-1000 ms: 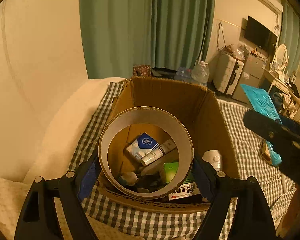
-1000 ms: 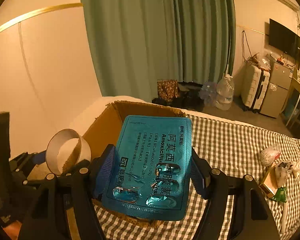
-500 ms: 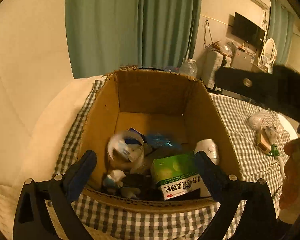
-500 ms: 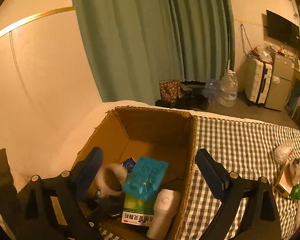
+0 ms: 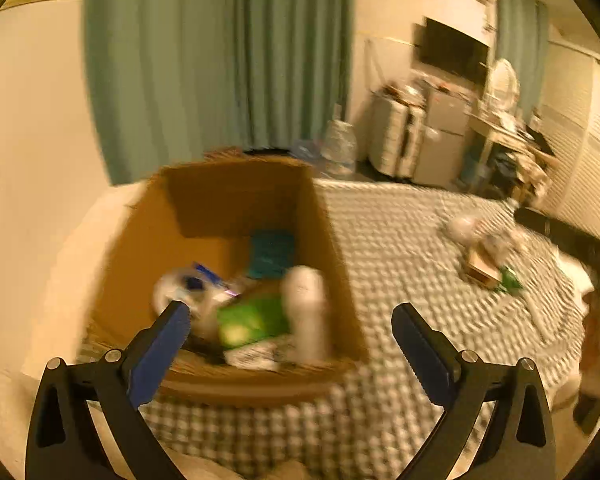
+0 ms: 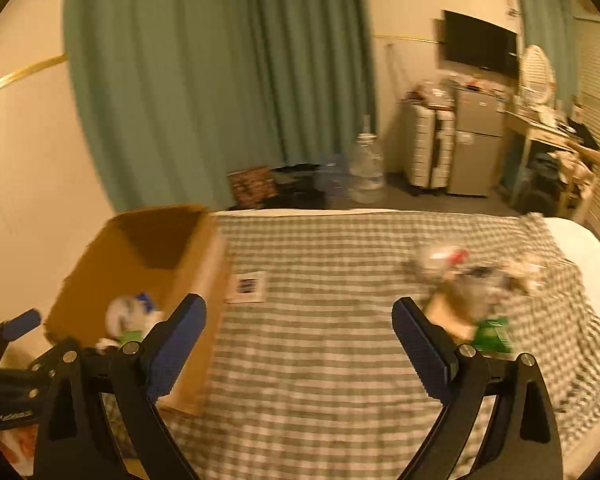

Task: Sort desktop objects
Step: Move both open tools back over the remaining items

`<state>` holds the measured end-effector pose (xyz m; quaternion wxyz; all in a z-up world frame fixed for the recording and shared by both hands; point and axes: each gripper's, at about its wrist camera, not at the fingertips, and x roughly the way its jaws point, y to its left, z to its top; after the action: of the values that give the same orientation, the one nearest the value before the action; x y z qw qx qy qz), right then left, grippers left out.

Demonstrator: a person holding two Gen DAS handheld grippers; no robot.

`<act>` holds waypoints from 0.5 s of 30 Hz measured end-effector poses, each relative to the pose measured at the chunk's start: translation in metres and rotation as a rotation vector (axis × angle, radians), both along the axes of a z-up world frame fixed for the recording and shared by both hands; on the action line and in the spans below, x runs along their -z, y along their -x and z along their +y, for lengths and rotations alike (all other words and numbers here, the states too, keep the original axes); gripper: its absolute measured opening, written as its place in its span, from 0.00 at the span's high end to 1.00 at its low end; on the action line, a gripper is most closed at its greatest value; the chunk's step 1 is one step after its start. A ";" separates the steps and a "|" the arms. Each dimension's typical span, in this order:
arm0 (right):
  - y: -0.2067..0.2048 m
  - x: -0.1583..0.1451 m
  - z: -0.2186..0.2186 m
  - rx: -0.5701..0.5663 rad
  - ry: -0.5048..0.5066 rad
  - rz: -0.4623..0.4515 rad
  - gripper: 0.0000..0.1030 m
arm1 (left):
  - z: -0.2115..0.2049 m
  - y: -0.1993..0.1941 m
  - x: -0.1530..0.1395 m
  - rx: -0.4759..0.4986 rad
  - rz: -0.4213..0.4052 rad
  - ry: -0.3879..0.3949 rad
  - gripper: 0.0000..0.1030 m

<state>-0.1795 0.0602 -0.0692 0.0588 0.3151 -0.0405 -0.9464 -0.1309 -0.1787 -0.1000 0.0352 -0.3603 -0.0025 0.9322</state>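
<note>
Green curtain [image 6: 220, 80], television [image 6: 480, 46], water jug [image 6: 366, 176], checked cloth [image 6: 320, 340]

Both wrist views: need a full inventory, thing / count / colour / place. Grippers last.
cardboard box: 1, brown, open, on the checked cloth, left side
blister pack: 1, teal, in the box, towards the back
green carton: 1, green and white, in the box, near front
white bottle: 1, white, in the box by its right wall
tape roll: 1, pale, blurred, in the box at left
checked cloth: 1, green and white, covers the bed
loose clutter: a heap, count unclear, on the cloth at right
label: 1, white, on the box's outer side
curtain: green, behind
left gripper: open, empty
right gripper: open, empty
</note>
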 end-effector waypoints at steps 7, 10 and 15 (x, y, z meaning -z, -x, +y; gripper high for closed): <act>-0.020 -0.005 0.118 0.206 0.025 -0.003 0.08 | 0.067 -0.004 0.014 0.005 -0.031 -0.018 0.00; -0.027 0.008 0.147 0.251 0.006 -0.023 0.08 | 0.087 -0.006 0.020 -0.002 -0.016 0.014 0.00; -0.033 0.043 0.186 0.296 -0.015 -0.061 0.08 | 0.114 0.012 0.039 -0.036 -0.052 0.010 0.00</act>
<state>-0.1462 0.2460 -0.1121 -0.0849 0.3348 -0.0814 -0.9349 -0.1425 -0.0642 -0.1392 0.0167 -0.3845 -0.0051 0.9230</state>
